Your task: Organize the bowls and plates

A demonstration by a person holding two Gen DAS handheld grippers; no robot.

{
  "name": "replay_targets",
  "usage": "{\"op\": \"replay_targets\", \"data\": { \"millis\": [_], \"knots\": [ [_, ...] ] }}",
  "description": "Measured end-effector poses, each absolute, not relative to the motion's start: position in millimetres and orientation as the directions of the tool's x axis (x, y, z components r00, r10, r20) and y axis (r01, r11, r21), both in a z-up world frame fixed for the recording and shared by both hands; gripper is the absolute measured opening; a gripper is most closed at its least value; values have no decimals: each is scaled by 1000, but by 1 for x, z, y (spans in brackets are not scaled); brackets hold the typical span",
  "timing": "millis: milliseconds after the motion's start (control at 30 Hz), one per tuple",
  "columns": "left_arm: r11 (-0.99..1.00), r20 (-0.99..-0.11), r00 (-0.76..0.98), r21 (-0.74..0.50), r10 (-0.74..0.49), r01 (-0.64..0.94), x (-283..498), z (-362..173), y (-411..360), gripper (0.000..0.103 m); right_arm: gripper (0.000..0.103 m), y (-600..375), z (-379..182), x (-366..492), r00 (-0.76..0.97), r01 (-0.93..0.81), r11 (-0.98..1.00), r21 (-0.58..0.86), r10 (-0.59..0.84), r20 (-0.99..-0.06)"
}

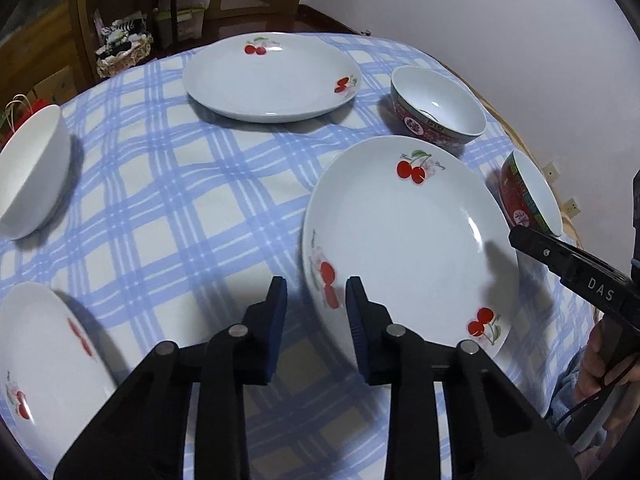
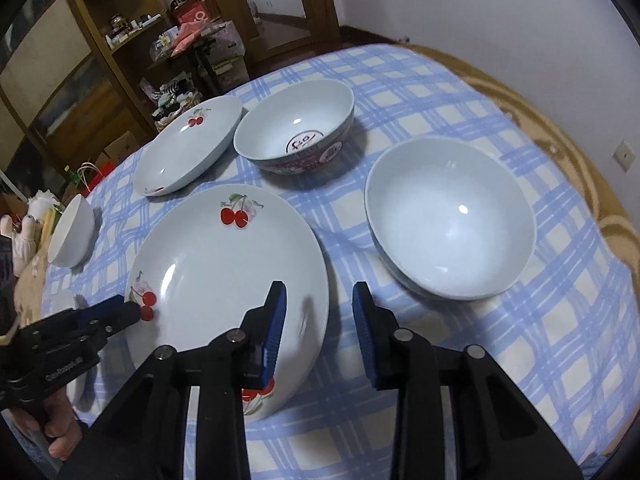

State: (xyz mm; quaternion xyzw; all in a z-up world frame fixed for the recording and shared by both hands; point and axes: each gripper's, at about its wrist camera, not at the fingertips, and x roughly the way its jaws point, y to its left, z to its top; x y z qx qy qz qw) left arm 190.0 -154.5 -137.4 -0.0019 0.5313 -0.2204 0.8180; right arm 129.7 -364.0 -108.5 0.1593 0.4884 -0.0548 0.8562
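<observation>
A white plate with red cherries [image 1: 408, 232] lies nearest on the blue-checked tablecloth [image 1: 180, 200]. My left gripper [image 1: 316, 304] straddles its left rim, one finger over the cloth and the other over the plate, with gaps showing, so it is open. My right gripper [image 2: 320, 308] straddles the right rim of the same plate [image 2: 224, 272] in the same way, also open. Each gripper shows in the other's view: the right gripper [image 1: 516, 238] at the plate's right edge, the left gripper [image 2: 134, 310] at its left edge.
A second cherry plate [image 1: 272, 76] sits at the back and a third [image 1: 44, 352] at the near left. Two red-patterned bowls [image 1: 438, 108] [image 1: 528, 196] stand to the right and a white bowl [image 1: 32, 172] to the left. Shelves and clutter [image 2: 120, 40] stand beyond the table.
</observation>
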Motion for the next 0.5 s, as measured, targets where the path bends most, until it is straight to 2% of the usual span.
{"op": "replay_targets", "data": {
  "millis": [33,167,367,500],
  "knots": [
    [903,-871,341,-223,-354,366,191,-139,-157,23,24,-366,-111,130,518,249,936,250,89,-851],
    [903,-879,330,-217,-346,370,192,-146,-163,16,15,-368,-120,133,500,263,928,264,103,-860],
    [911,-872,361,-198,-332,361,193,-149,-164,15,7,-366,-125,138,487,261,935,240,87,-869],
    [912,-862,380,-196,-336,360,193,-149,-164,16,8,-368,-128,139,488,279,928,246,83,-869]
  ]
}}
